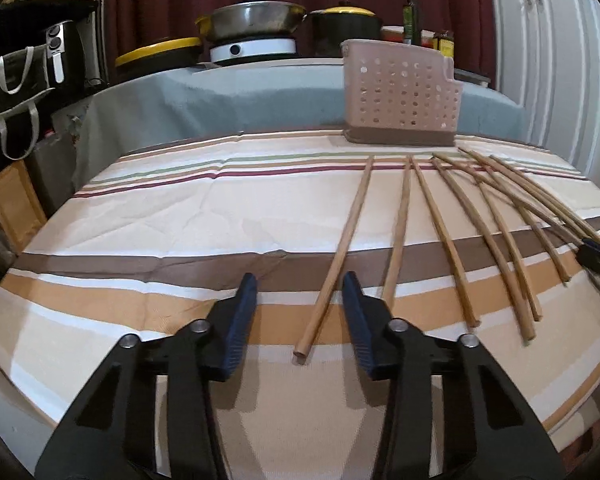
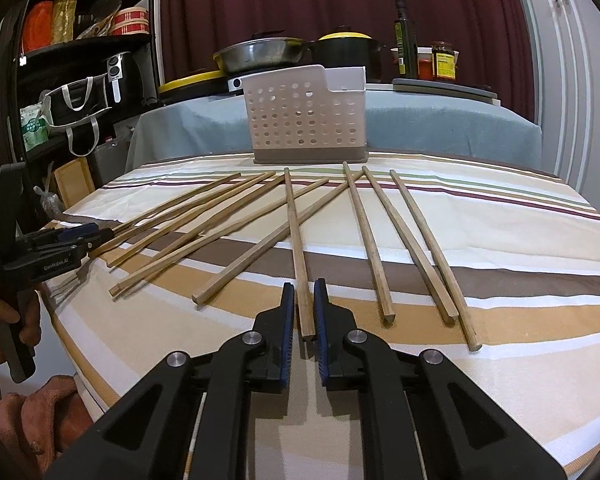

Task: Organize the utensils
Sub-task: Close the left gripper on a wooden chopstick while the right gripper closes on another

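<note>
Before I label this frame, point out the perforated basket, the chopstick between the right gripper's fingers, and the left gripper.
perforated basket (image 2: 306,120), right wrist view, front wall.
chopstick (image 2: 300,256), right wrist view, mid-shaft.
left gripper (image 1: 299,304), left wrist view, between fingertips.

Left gripper (image 1: 300,292): jaws spread wide, nothing clamped, held low and pointing forward. Right gripper (image 2: 304,296): jaws narrowed to a slim gap, pads not visibly pressing on anything, also low and level. Hand (image 2: 4,320) wrapped around left gripper's handle, seen from right wrist view.
</note>
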Motion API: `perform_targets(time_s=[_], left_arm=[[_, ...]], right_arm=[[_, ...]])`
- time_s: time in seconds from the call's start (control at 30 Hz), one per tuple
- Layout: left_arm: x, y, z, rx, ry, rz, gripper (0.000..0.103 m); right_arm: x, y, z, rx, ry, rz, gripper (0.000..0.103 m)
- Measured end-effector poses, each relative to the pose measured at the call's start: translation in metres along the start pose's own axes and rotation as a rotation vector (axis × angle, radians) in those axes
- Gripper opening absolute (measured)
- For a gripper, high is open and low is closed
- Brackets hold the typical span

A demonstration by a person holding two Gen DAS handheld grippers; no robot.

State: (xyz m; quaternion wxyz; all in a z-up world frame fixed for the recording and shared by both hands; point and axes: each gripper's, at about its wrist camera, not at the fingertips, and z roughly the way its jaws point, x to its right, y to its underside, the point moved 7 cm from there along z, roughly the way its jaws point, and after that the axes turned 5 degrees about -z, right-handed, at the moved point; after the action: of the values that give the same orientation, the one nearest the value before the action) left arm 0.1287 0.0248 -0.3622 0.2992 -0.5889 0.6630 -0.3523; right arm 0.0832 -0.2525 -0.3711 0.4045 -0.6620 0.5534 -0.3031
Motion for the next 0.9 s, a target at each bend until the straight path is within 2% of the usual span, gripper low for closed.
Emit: perform_targets(time_s=[0.07, 0.1, 0.13, 0.17, 0.4, 0.9], left_arm=[[0.002, 0.001, -0.001, 0.003, -0.002, 0.013, 0.031], [0.003, 0.001, -0.001, 0.005, -0.004, 0.023, 0.021], [0.005, 0.002, -0.002, 0.006, 0.011, 0.03, 0.016], [0.006, 0.002, -0.001, 0.005, 0.025, 0.028, 0.014], [0.011, 0.004, -0.004, 0.016, 0.0, 0.046, 0.008], [0.013, 0.006, -0.006, 0.03, -0.033, 0.065, 0.007]], right_arm=[[0.0, 0.0, 0.0, -0.001, 0.0, 0.0, 0.011], [0.0, 0.0, 0.0, 0.0, 0.0, 0.001, 0.011], [-0.001, 0.0, 0.001, 0.0, 0.001, 0.0, 0.011], [0.0, 0.0, 0.0, 0.0, 0.001, -0.001, 0.011], [0.0, 0.001, 0.001, 0.001, 0.002, 0.004, 0.011], [0.003, 0.003, 0.002, 0.018, -0.011, 0.021, 0.012]])
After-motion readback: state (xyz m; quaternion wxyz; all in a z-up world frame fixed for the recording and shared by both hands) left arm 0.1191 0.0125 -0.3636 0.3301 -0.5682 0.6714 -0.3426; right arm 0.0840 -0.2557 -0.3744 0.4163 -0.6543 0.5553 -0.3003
